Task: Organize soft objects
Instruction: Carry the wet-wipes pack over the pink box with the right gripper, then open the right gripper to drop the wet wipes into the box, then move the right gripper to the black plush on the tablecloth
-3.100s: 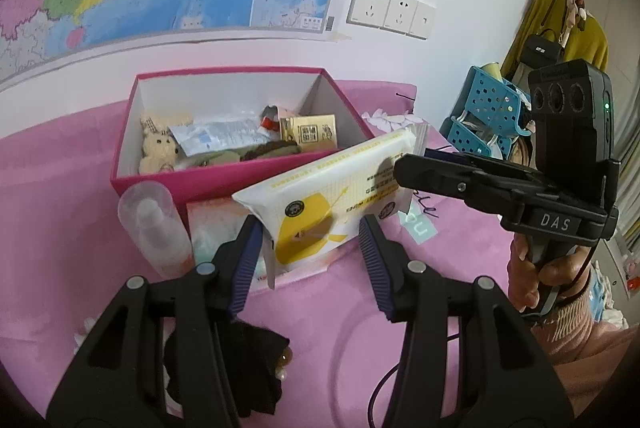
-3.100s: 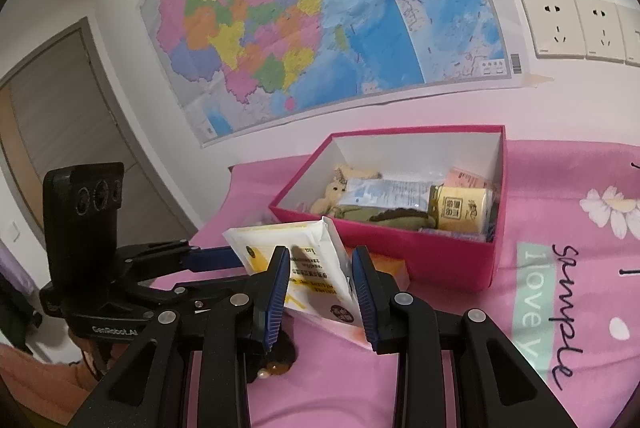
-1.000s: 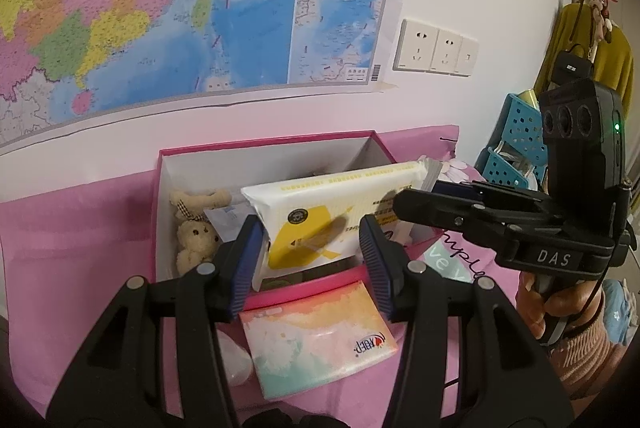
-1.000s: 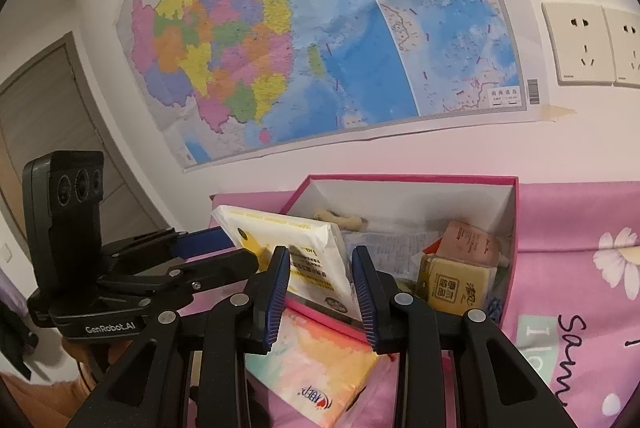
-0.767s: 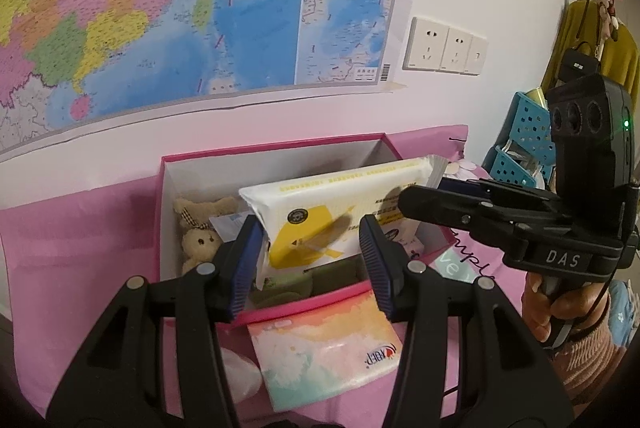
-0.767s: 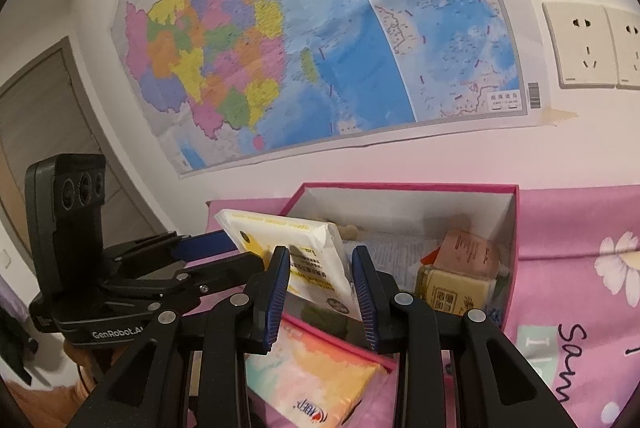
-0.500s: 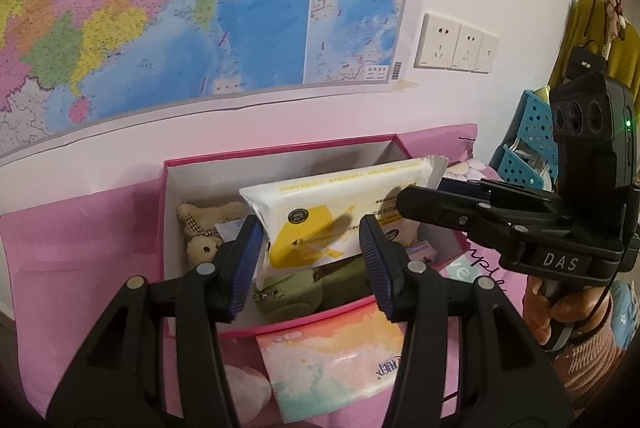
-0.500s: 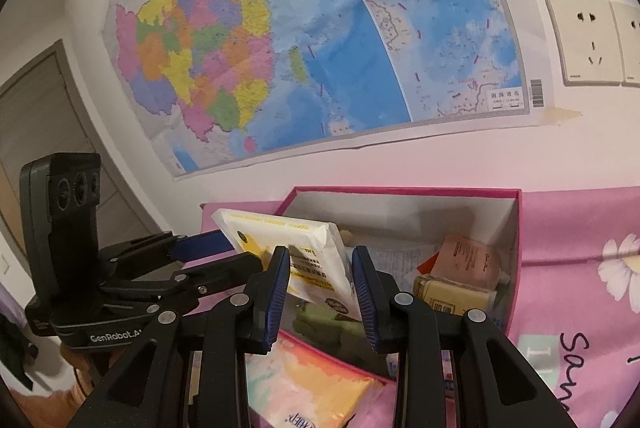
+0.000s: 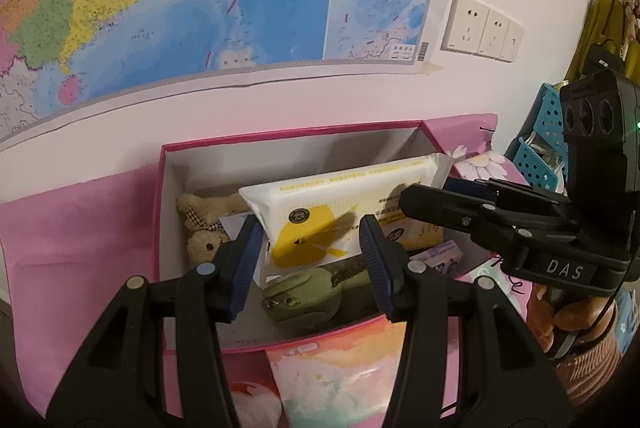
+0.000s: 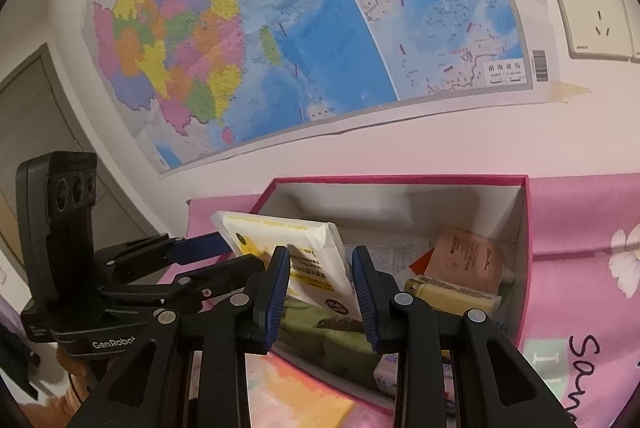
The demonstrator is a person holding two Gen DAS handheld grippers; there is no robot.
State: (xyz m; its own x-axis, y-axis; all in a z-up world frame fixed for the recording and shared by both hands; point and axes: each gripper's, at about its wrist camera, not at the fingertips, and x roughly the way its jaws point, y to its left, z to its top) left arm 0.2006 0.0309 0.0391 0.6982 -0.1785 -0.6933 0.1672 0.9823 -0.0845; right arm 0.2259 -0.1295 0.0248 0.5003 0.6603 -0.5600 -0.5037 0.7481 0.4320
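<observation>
Placement is the step in hand: a white-and-yellow tissue pack (image 9: 340,216) hangs over the open pink storage box (image 9: 280,338), carried by both claws at once. The left claw (image 9: 310,260) is part-closed, its blue pads pressing the pack's near end from both sides. The right claw (image 10: 320,282) is closed more narrowly and pinches the opposite end of the same pack; in the left wrist view it reaches in from the right edge, held by a person's hand (image 9: 576,312). The pack sits tilted above the box interior, clear of the front wall, and whether it touches any of the contents cannot be told. Below it lie an olive-green fabric pouch (image 9: 308,294), a small teddy bear (image 9: 206,224) against the left wall, and flat sachets and small cartons toward the right wall (image 10: 464,268). A second, pastel-printed tissue pack (image 9: 340,372) lies on the pink bench cloth (image 9: 72,248) just in front of the box. Judged from this layout, the next move calls for lowering both claws together, keeping the pack level enough to settle on the pouch, then opening both claws and withdrawing upward without snagging the wrapper.
</observation>
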